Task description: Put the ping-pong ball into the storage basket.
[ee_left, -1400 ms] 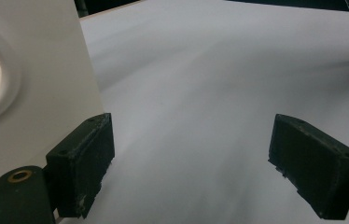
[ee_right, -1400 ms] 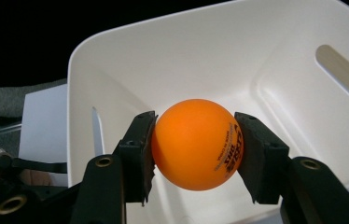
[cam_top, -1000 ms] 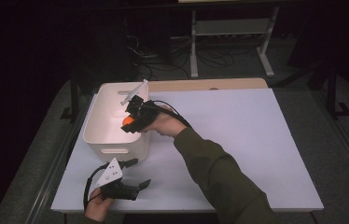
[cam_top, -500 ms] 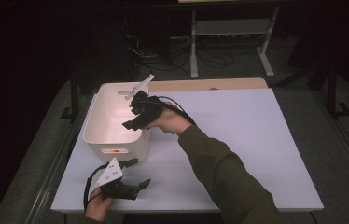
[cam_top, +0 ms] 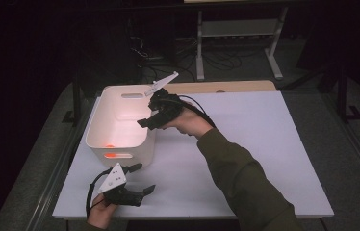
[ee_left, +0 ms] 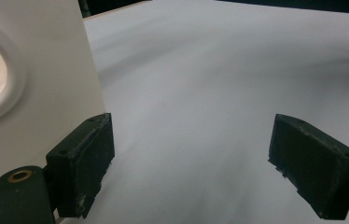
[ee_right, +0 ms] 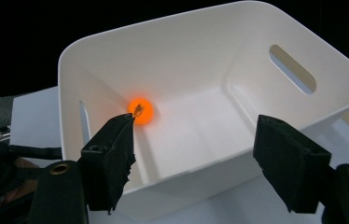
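At the near left edge of the white table [cam_top: 245, 144] the left gripper [cam_top: 139, 178] rests with jaws apart and empty, just beside the white plastic bin [cam_top: 120, 103] holding the glowing orange ball [ee_right: 141, 111] on its floor, above whose right rim the right gripper [cam_top: 144, 121] hangs, its jaws having just been opening, nothing between them.

Smooth matt plastic bin [ee_right: 200, 60], glossy orange ball [ee_right: 141, 111]

White bin [cam_top: 120, 126] walls off the table's [cam_top: 264, 144] left part; right of it lies open room
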Demonstrator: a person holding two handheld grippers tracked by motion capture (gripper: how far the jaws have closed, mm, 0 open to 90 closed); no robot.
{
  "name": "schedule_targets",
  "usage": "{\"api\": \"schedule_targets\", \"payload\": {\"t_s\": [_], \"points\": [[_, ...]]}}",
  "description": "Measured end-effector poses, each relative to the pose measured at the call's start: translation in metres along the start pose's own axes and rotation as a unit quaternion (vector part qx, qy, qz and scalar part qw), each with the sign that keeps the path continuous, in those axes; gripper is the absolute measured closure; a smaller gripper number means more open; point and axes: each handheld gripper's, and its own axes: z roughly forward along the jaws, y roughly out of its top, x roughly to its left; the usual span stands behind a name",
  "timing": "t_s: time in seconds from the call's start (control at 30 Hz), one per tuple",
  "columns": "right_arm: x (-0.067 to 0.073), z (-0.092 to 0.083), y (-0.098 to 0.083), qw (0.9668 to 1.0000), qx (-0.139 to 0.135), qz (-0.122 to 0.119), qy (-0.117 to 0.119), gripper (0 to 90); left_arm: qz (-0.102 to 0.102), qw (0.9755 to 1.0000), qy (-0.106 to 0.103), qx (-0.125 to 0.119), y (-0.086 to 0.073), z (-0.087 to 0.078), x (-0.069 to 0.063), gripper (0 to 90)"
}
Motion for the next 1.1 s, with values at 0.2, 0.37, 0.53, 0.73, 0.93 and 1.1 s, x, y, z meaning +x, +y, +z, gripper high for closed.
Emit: {"api": "schedule_targets", "payload": {"t_s": [0.2, 0.37, 0.53, 0.73, 0.93, 1.1], "points": [[-0.006, -0.007, -0.011, 0.9998, -0.001, 0.011, -0.014, 23.6, 0.001, 1.0000, 0.000, 0.001, 0.000, 0.000, 0.000, 14.2], [-0.010, -0.011, -0.020, 0.9995, -0.003, 0.020, -0.022, 19.6, -0.001, 1.0000, 0.000, 0.001, 0.000, 0.000, 0.000, 14.2], [-0.012, -0.016, -0.030, 0.9991, -0.003, 0.025, -0.033, 16.4, -0.001, 1.0000, 0.000, 0.001, 0.000, 0.000, 0.000, 14.2], [-0.015, -0.020, -0.045, 0.9983, -0.006, 0.037, -0.045, 13.3, 0.000, 1.0000, 0.000, 0.002, 0.000, 0.000, 0.000, 14.1], [-0.017, -0.023, -0.061, 0.9971, -0.008, 0.052, -0.054, 12.5, 0.000, 1.0000, 0.000, 0.002, 0.000, 0.000, 0.000, 14.1], [-0.018, -0.026, -0.075, 0.9962, -0.011, 0.057, -0.066, 9.9, 0.000, 1.0000, 0.000, 0.002, 0.000, 0.000, -0.001, 14.1]]}}
